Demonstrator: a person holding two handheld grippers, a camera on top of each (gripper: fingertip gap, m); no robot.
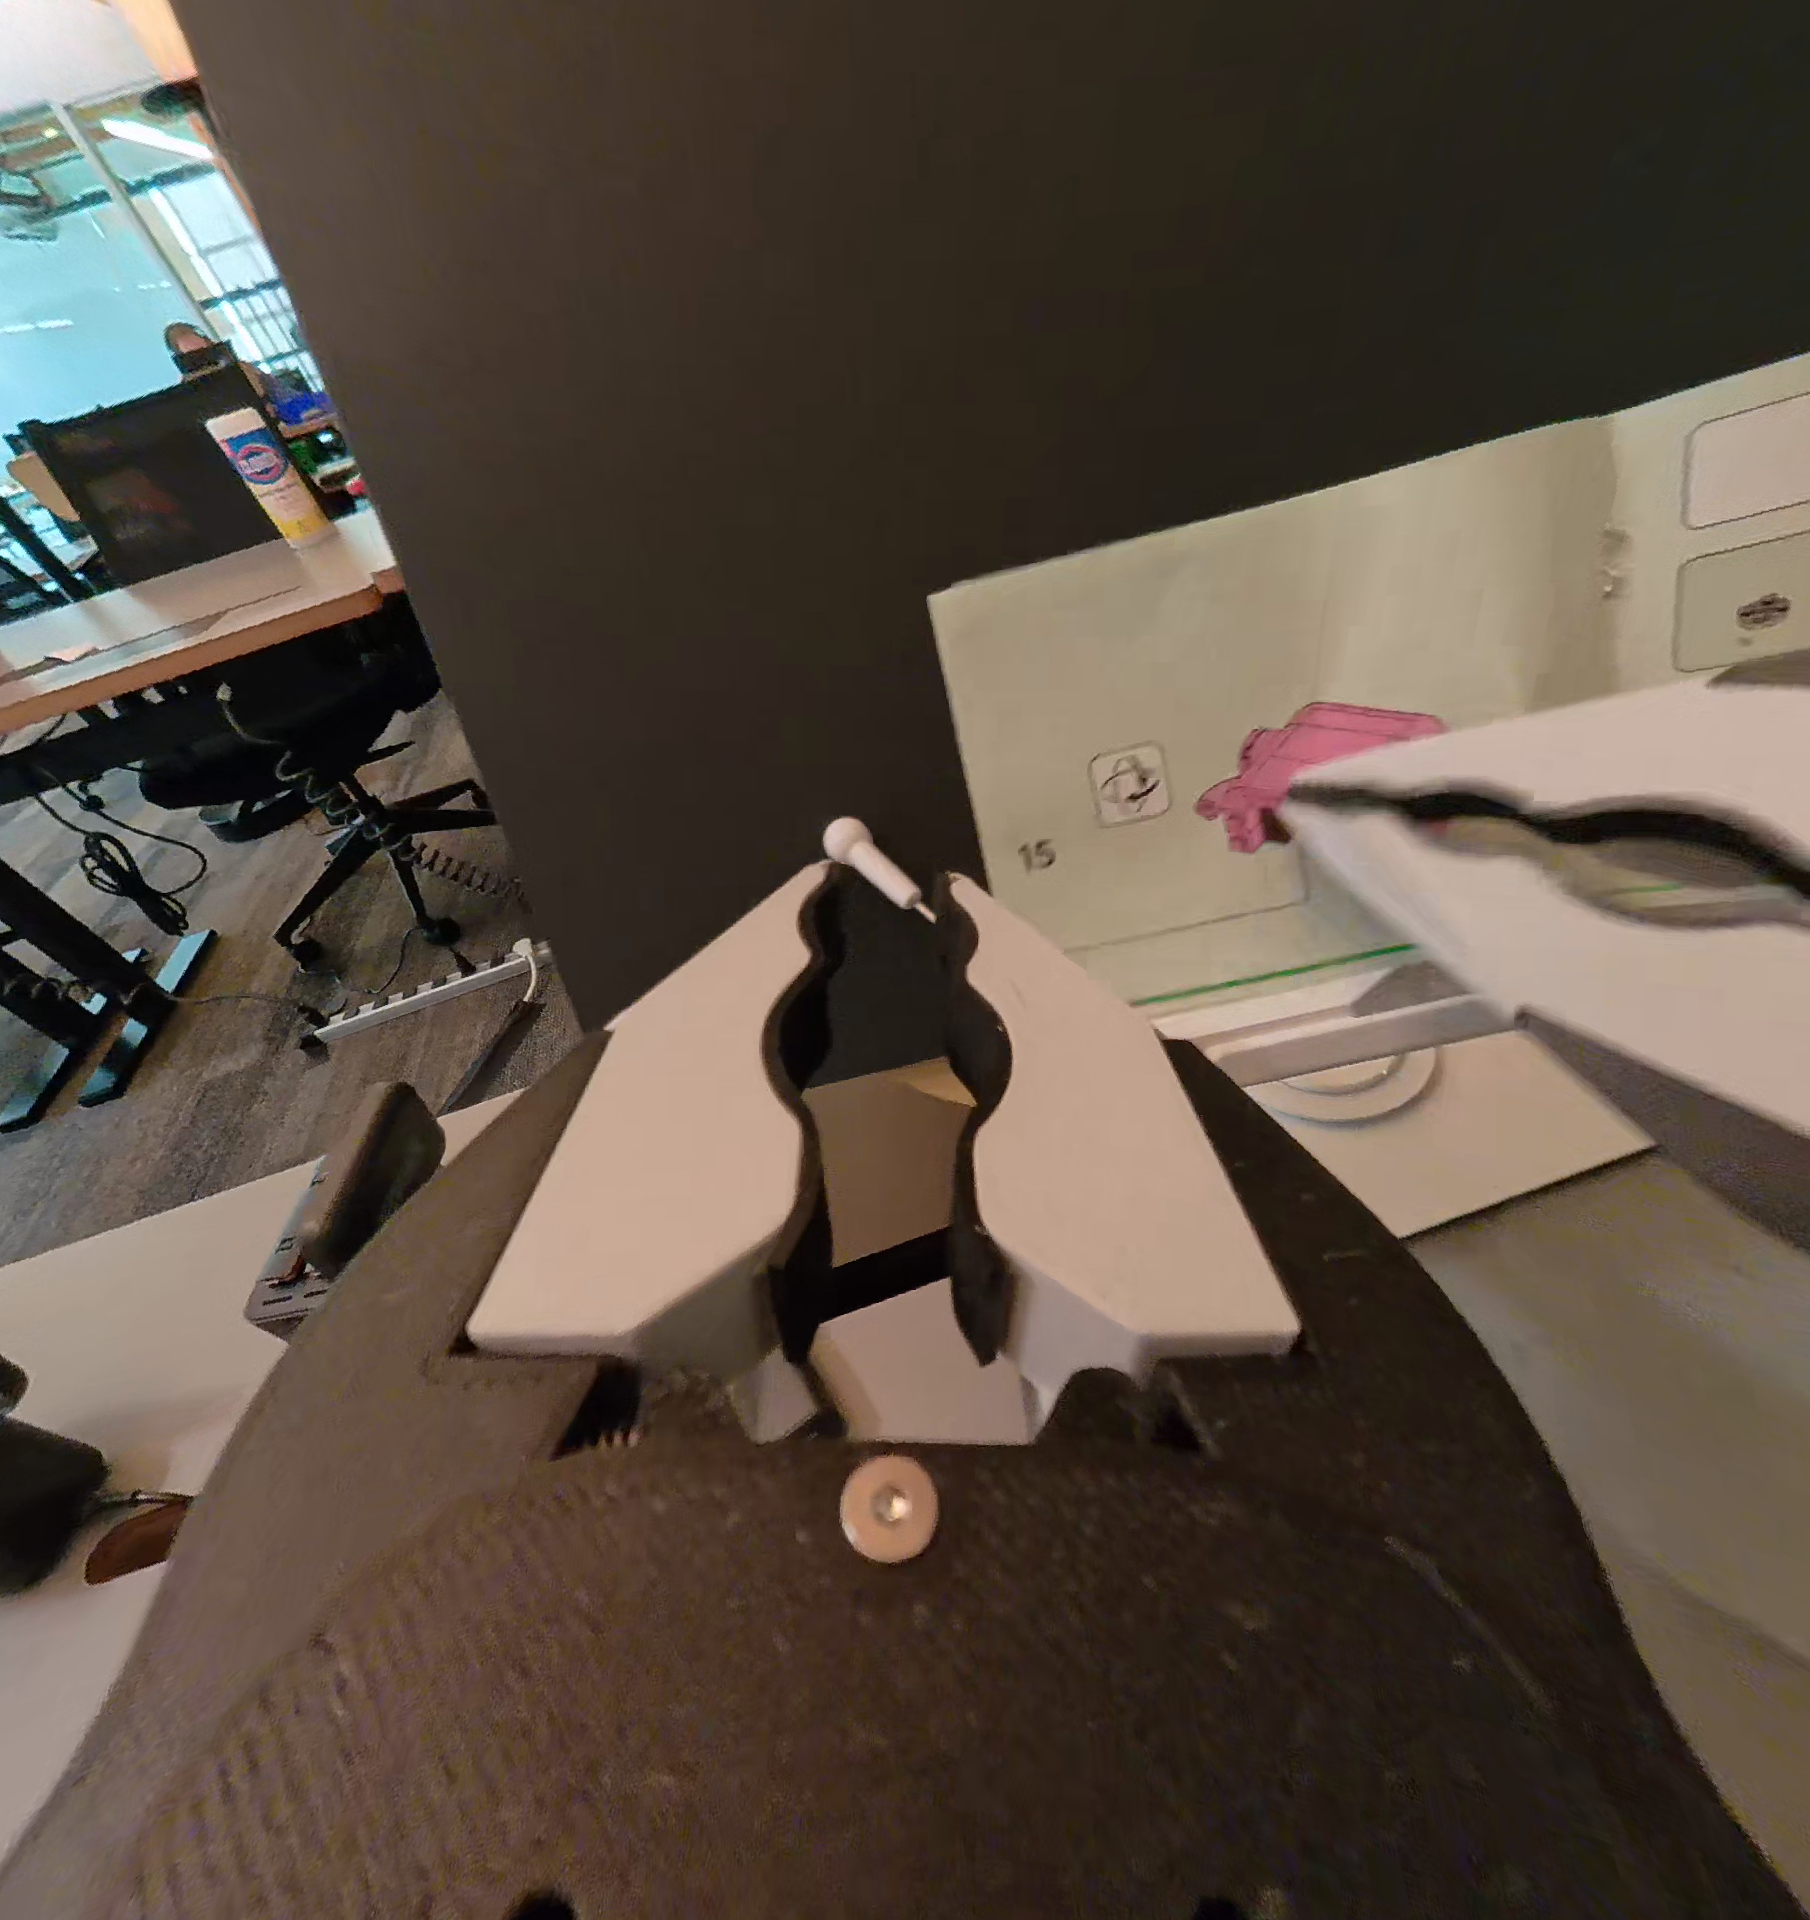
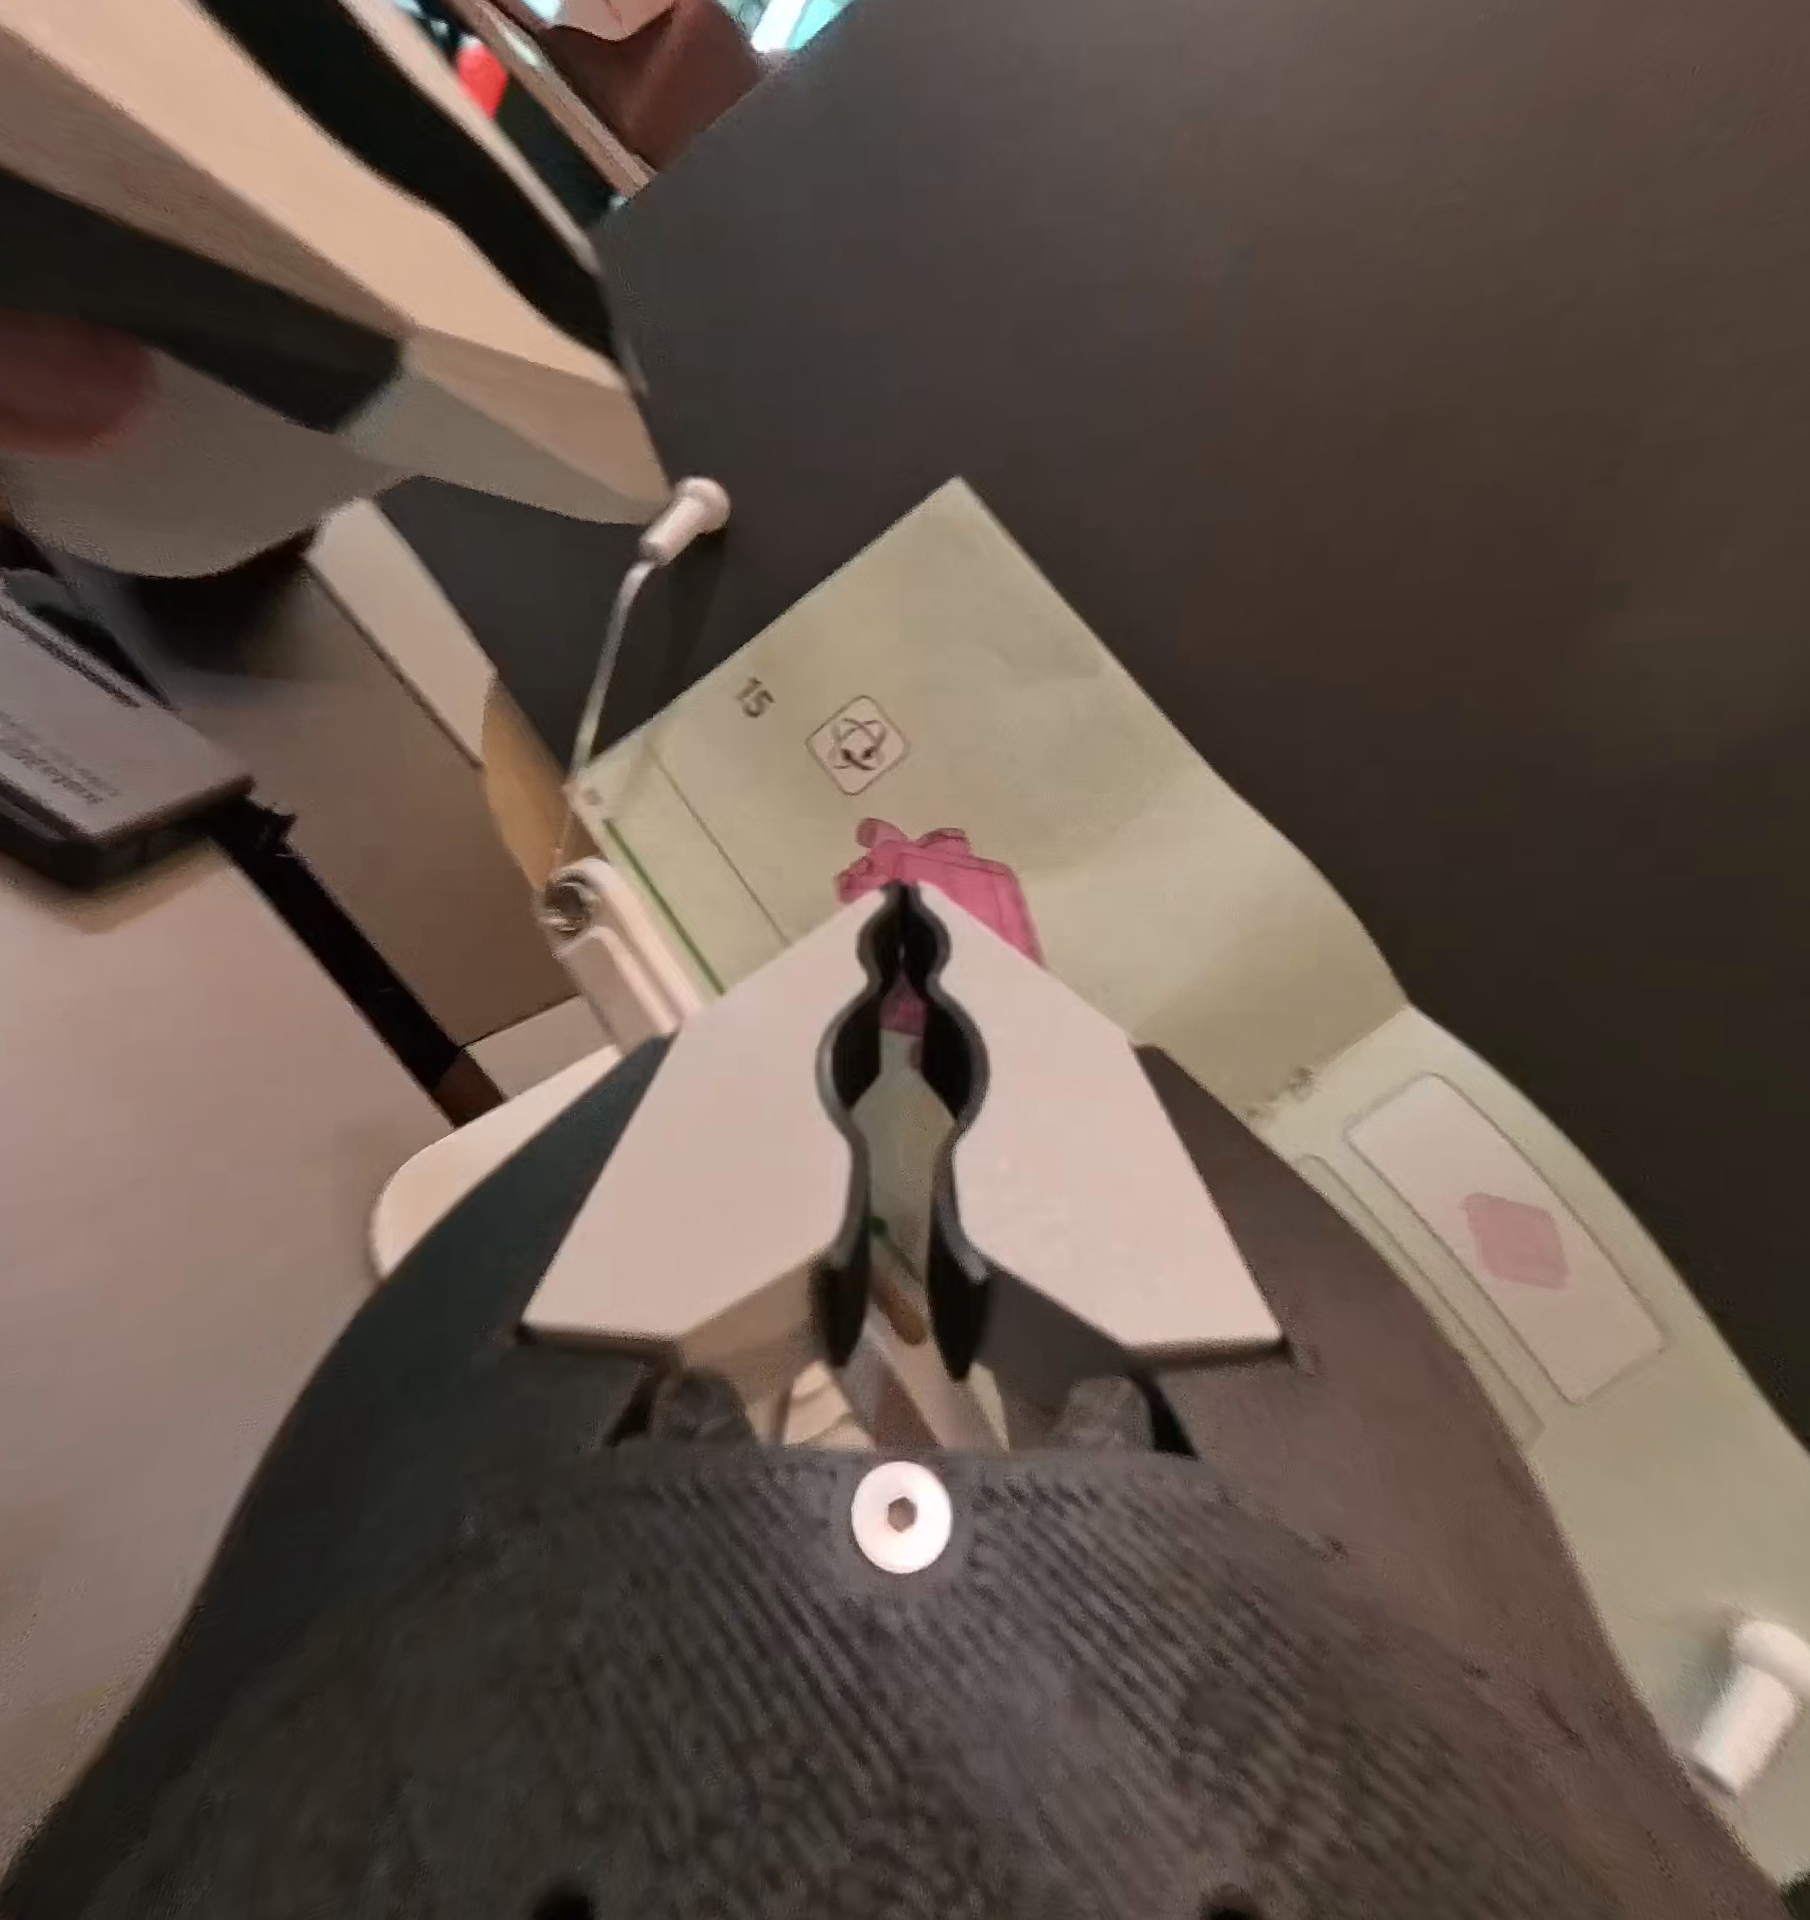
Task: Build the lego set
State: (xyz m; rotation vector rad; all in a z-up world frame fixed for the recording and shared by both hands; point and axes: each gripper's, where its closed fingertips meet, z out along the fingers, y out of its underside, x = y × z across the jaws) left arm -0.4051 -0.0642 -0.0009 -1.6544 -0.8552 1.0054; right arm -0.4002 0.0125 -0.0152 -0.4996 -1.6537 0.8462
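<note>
Two claws in play: the left claw point(image 1: 885, 883) and the right claw point(image 1: 1296, 800). One white ball-headed pin point(image 1: 865, 854) sits at the left claw's tips, a thin wire trailing from it in the right wrist view. One instruction booklet point(image 1: 1244, 665) stands open, two pages showing. One white canister point(image 1: 267, 473) on the far desk point(image 1: 184, 613). One office chair point(image 1: 288, 748) beneath it. One power strip point(image 1: 428, 997) on the floor.
</note>
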